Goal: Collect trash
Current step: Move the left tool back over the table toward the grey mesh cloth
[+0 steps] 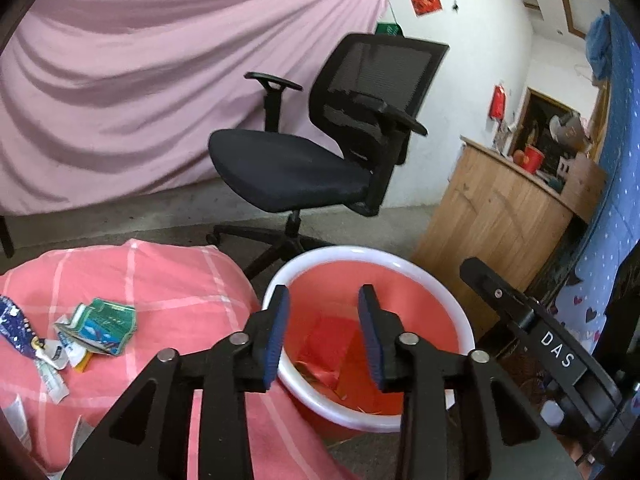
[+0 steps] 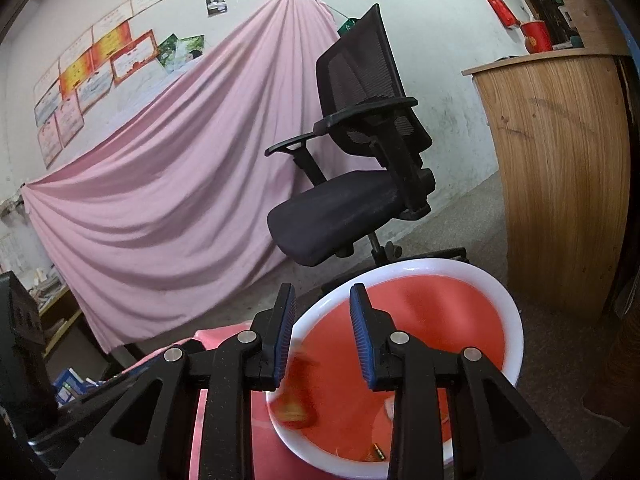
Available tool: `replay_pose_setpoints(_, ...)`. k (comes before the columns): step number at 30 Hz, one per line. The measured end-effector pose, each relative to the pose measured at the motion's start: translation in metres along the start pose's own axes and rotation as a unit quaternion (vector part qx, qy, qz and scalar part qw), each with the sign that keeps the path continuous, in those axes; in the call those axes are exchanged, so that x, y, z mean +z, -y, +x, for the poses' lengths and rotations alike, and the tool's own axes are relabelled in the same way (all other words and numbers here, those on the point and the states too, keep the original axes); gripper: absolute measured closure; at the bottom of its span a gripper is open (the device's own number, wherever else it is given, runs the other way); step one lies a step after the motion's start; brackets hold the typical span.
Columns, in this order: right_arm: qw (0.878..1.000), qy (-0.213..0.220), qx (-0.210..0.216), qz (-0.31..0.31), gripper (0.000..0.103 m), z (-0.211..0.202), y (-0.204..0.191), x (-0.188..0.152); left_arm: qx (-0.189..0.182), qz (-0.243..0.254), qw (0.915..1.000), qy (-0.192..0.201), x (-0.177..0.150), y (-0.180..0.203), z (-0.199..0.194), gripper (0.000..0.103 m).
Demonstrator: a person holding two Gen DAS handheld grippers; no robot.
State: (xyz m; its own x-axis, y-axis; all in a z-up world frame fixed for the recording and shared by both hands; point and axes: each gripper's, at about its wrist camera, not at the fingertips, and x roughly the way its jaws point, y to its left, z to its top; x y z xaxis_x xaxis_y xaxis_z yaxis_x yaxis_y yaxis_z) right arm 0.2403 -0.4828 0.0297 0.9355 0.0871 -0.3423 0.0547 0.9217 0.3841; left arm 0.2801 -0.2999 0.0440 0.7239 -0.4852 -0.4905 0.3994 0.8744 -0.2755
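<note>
A red bin with a white rim (image 1: 452, 312) stands beside the pink checked bed cover (image 1: 160, 280). Red wrappers (image 1: 332, 344) lie inside it. My left gripper (image 1: 324, 300) is open and empty above the bin's mouth. Several wrappers lie on the cover at left: a green packet (image 1: 106, 326), a blue one (image 1: 16, 328) and white scraps (image 1: 52, 364). In the right wrist view my right gripper (image 2: 322, 300) is open above the bin (image 2: 508, 304). A blurred red wrapper (image 2: 298, 396) is inside the bin under its fingers. The right gripper's body (image 1: 560, 356) shows at right.
A black office chair (image 1: 320, 140) stands behind the bin on the grey floor. A wooden cabinet (image 1: 504, 216) is at right with a red cup (image 2: 536, 36) on top. A pink sheet (image 1: 140, 100) hangs over the back wall.
</note>
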Motion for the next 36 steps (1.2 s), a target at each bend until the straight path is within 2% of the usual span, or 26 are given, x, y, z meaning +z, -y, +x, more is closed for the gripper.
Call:
replay_pose_setpoints(4, 1.0, 0.009, 0.004, -0.011, 0.07, -0.004, -0.007, 0.002, 0.015, -0.007, 0.9997, 0.018, 0.003, -0.007, -0.018, 0.071)
replay_pose_setpoints(5, 1.0, 0.011, 0.006, -0.013, 0.067, -0.006, -0.01, 0.002, 0.02, -0.009, 0.9995, 0.024, 0.004, -0.009, -0.025, 0.068)
replay_pose_setpoints(7, 1.0, 0.02, 0.012, -0.018, 0.055, -0.009, -0.016, 0.004, 0.028, -0.012, 0.9988, 0.038, 0.005, -0.015, -0.038, 0.06)
replay_pose_setpoints(11, 0.998, 0.045, 0.03, -0.036, 0.052, -0.018, -0.032, 0.006, 0.055, -0.013, 0.9957, 0.073, 0.007, -0.025, -0.067, 0.053)
replay_pose_setpoints(12, 0.997, 0.052, 0.034, -0.044, 0.048, -0.02, -0.038, 0.006, 0.062, -0.013, 0.9949, 0.079, 0.006, -0.027, -0.073, 0.048)
replay_pose_setpoints(14, 0.995, 0.064, 0.044, -0.054, 0.034, -0.024, -0.047, 0.006, 0.08, -0.017, 0.9916, 0.099, 0.006, -0.035, -0.091, 0.04)
replay_pose_setpoints(15, 0.995, 0.071, 0.049, -0.058, 0.023, -0.025, -0.052, 0.005, 0.088, -0.019, 0.9902, 0.107, 0.005, -0.04, -0.097, 0.03)
replay_pose_setpoints(16, 0.994, 0.076, 0.051, -0.062, 0.017, -0.027, -0.056, 0.004, 0.097, -0.022, 0.9882, 0.116, 0.005, -0.045, -0.106, 0.023)
replay_pose_setpoints(18, 0.992, 0.087, 0.058, -0.074, 0.01, -0.03, -0.067, 0.002, 0.12, -0.032, 0.9826, 0.139, 0.001, -0.055, -0.121, 0.003)
replay_pose_setpoints(19, 0.991, 0.091, 0.061, -0.078, 0.001, -0.03, -0.072, 0.001, 0.133, -0.037, 0.9787, 0.152, -0.002, -0.06, -0.129, 0.001)
replay_pose_setpoints(22, 0.987, 0.101, 0.074, -0.096, 0.0, -0.032, -0.086, -0.004, 0.176, -0.05, 0.9666, 0.179, -0.011, -0.078, -0.15, 0.002)
replay_pose_setpoints(29, 0.975, 0.114, 0.127, -0.14, 0.0, -0.034, -0.119, -0.02, 0.236, -0.048, 0.9504, 0.197, -0.036, -0.109, -0.186, 0.002)
replay_pose_setpoints(32, 0.97, 0.111, 0.149, -0.155, 0.0, -0.035, -0.132, -0.029, 0.252, -0.048, 0.9464, 0.196, -0.05, -0.119, -0.196, 0.002)
replay_pose_setpoints(36, 0.966, 0.087, 0.162, -0.18, 0.0, -0.026, -0.149, -0.039, 0.266, -0.05, 0.9447, 0.185, -0.066, -0.133, -0.205, 0.002)
